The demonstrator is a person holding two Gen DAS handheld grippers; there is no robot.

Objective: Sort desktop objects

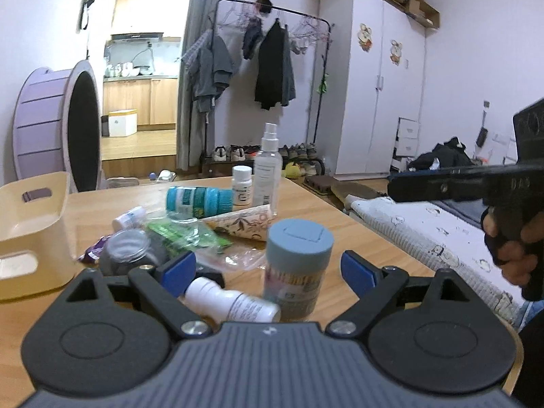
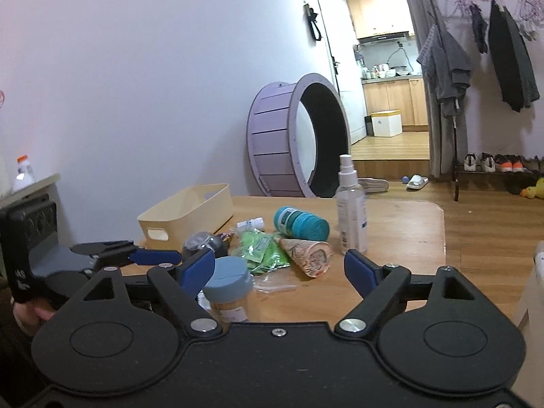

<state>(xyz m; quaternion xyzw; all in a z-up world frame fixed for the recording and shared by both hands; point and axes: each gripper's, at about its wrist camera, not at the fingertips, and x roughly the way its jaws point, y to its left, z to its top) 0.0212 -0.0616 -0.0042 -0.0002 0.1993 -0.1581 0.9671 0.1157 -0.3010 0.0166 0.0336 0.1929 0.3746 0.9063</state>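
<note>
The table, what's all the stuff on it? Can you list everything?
Bin: one, cream, far left of the table.
Spray bottle: one, clear with white top, upright near the far edge.
Teal bottle: one, lying on its side mid-table.
White pill bottle: one, upright beside the spray bottle.
Swab jar: one, blue lid, upright at the near edge.
White bottle: one, lying beside the swab jar.
Green packets: a few, in a clear bag, mid-table.
Patterned tube: one, beige, lying by the packets.
Dark jar: one, by the bin.
Left gripper: black, blue pads, open.
Right gripper: same, open.
</note>
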